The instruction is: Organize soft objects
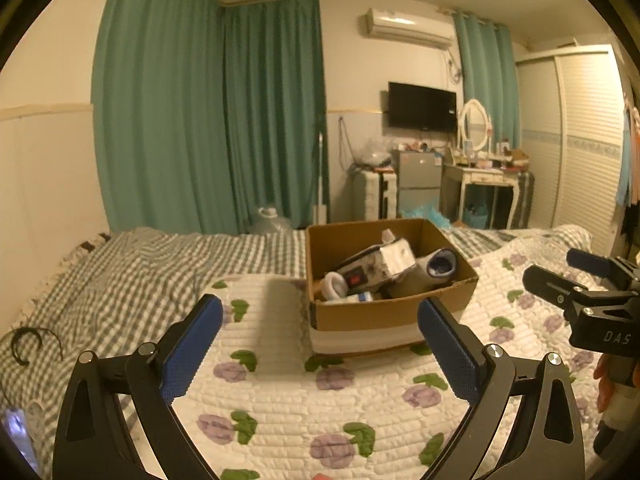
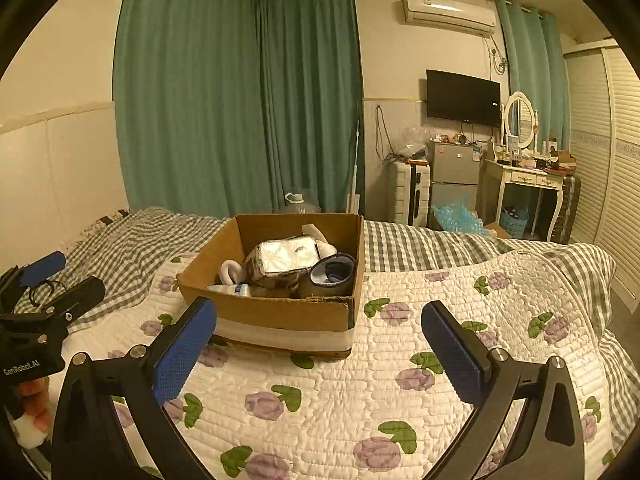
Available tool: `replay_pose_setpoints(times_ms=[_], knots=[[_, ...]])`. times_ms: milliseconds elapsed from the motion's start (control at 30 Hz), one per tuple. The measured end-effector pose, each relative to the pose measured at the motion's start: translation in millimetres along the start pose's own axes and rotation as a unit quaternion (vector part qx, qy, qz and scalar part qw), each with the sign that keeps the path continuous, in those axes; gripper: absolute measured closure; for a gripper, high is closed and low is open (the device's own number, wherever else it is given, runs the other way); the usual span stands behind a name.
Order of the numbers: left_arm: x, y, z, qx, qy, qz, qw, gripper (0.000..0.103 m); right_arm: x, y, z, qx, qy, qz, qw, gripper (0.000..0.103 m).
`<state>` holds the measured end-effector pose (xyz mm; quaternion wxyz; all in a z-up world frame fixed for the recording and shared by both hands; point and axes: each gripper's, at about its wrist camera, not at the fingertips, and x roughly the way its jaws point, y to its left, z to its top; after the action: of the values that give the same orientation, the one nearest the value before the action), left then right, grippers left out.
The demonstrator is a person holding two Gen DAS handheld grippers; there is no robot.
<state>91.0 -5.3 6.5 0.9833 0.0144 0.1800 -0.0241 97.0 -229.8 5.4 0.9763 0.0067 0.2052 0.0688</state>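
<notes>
A brown cardboard box (image 1: 372, 314) (image 2: 280, 312) stands on the white floral quilt (image 1: 288, 392) (image 2: 360, 396) on the bed. Inside it lie soft items: a patterned pouch (image 1: 380, 264) (image 2: 286, 260), a rolled dark sock (image 1: 440, 266) (image 2: 334, 274) and a white rolled item (image 1: 334, 284) (image 2: 231, 270). My left gripper (image 1: 320, 344) is open and empty, a short way in front of the box. My right gripper (image 2: 318, 340) is open and empty, also just before the box. Each gripper shows at the edge of the other's view: the right one (image 1: 568, 276), the left one (image 2: 60, 280).
A green checked blanket (image 1: 132, 272) (image 2: 420, 248) covers the far side of the bed. A dark hair band (image 1: 26, 344) lies on it at the left. Beyond the bed are green curtains (image 1: 208, 120), a suitcase (image 2: 412, 192), a small fridge (image 2: 454, 172) and a dressing table (image 2: 528, 184).
</notes>
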Motion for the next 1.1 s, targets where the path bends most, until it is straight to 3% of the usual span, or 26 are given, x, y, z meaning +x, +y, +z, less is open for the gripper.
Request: replay_pose_setpoints(times_ms=[1100], knots=[[-0.6,-4.5,-1.6,0.014,0.007,-0.005,0.9999,0.003,-4.3,8.0,1.1,-0.008,0.003,-0.005,1.0,0.0]])
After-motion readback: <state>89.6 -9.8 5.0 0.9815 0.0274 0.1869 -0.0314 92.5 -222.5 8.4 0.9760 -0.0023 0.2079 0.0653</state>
